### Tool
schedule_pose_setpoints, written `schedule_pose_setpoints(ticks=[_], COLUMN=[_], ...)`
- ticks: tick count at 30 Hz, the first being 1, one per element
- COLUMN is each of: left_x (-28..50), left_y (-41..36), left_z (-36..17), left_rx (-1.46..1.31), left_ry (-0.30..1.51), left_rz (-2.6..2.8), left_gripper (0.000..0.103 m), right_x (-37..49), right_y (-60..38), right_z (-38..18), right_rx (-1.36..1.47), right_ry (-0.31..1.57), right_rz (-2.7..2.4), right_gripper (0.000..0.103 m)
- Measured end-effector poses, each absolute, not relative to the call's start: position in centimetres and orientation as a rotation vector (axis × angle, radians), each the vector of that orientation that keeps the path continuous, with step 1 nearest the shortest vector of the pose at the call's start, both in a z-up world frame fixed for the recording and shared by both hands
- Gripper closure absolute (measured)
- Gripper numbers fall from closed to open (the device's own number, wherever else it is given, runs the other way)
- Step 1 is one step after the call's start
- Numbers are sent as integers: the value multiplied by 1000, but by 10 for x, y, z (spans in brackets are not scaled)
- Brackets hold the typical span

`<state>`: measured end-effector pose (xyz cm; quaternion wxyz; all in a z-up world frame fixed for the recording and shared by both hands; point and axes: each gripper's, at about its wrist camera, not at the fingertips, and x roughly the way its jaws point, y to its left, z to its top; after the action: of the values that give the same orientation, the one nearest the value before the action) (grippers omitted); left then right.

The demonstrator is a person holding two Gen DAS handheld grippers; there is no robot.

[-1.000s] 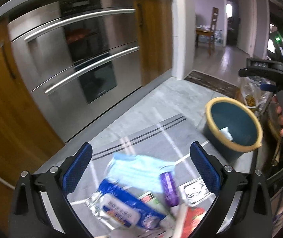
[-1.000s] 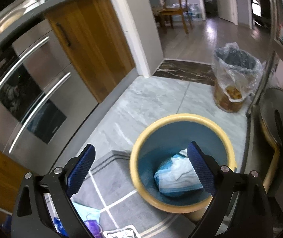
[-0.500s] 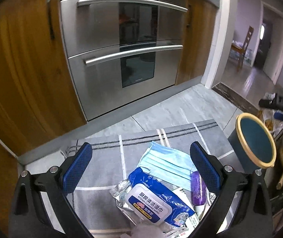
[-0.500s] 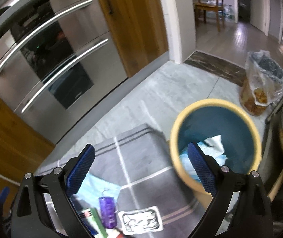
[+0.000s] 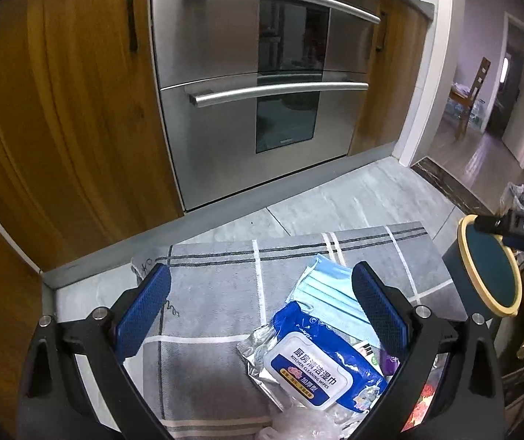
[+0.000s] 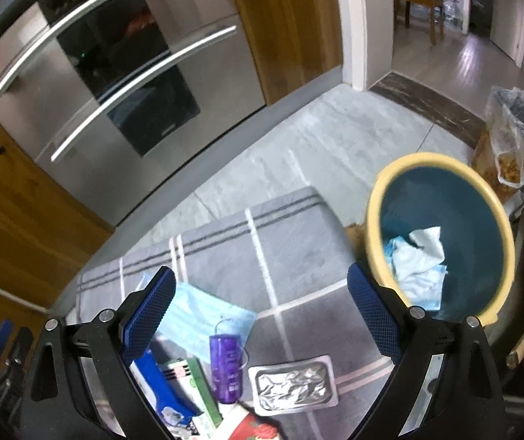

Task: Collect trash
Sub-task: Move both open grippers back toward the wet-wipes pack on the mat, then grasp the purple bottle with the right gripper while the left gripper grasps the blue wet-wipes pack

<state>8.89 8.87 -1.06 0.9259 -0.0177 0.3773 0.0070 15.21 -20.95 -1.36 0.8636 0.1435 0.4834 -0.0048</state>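
Grey mat [image 6: 291,256] below; both tools [image 5: 262,311] [image 6: 262,315] hover spread, empty

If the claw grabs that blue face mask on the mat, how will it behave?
The face mask looks thin and pleated, so probably floppy, draping from the right claw. It seems light. The purple bottle overlapping its edge may roll.

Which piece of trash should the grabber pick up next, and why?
Probably lower the open right gripper onto the small purple bottle. It lies on the grey checked mat just below the gripper's fingers, uncovered, and the blue bin with the yellow rim stands close on the right, already holding crumpled tissue.
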Motion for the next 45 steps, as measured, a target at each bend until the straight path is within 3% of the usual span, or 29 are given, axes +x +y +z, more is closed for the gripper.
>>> schedule_pose_setpoints(ticks=[14, 19, 26, 42, 45], left_x=[101, 110, 109, 115, 118], left_y=[113, 113, 103, 94, 92], left_z=[-39, -46, -46, -89, -111], left_rx=[1, -26, -6, 61, 63], left_ry=[874, 910, 907, 1032, 1097], left_rz=[64, 58, 21, -6, -26], left_gripper=[6, 6, 6, 6, 17], right_x=[163, 154, 150, 151, 153], right_y=[-158, -145, -128, -117, -118], right_z=[-84, -106, -127, -146, -144], right_rx=[298, 286, 238, 197, 181], right_ry=[1304, 1391, 1455, 1481, 1475], right_rz=[95, 115, 141, 161, 166], right_gripper=[12, 38, 63, 69, 69])
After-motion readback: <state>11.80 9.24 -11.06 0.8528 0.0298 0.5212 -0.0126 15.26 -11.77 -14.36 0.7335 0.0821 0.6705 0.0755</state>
